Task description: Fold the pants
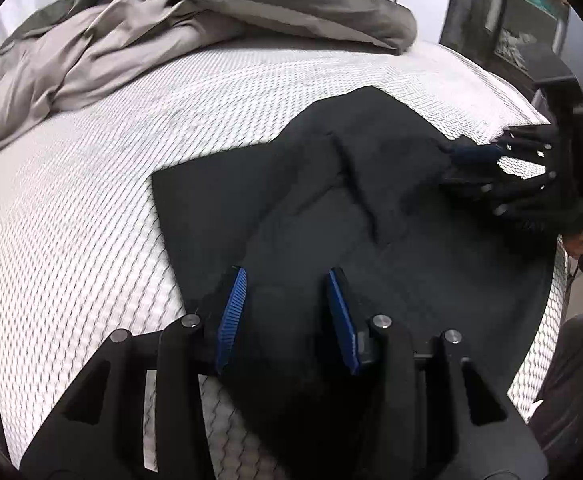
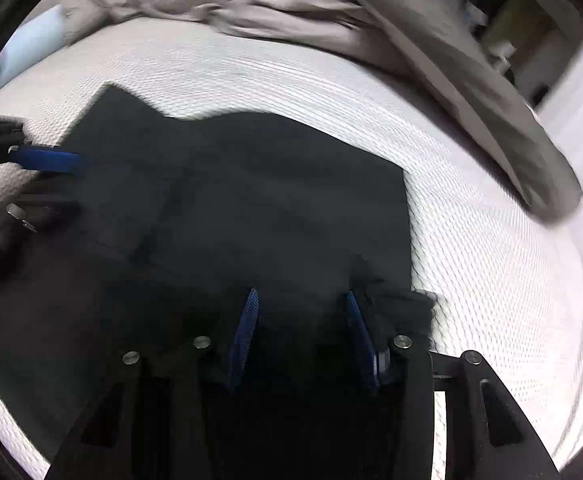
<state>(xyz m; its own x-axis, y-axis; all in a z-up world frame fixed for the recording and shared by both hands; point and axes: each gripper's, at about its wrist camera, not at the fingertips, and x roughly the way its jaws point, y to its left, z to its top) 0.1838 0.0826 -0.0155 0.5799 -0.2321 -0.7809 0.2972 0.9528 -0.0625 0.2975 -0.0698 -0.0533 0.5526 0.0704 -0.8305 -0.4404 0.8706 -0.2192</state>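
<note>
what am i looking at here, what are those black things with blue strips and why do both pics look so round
Each picture comes from a wide-angle camera mounted on a hand-held grabbing tool, which is why the edges bend. A person holds one tool in each hand. The left claw fills the bottom of the left wrist view; the right claw fills the bottom of the right wrist view. The blue strips are ribbed pads on each claw's two fingers. Both claws look open, with dark cloth showing in the gap. Below them lie dark, nearly black pants, partly folded, on a white quilted mattress. A crumpled grey-beige blanket sits at the far side. Each view also catches the other claw at its edge.
</note>
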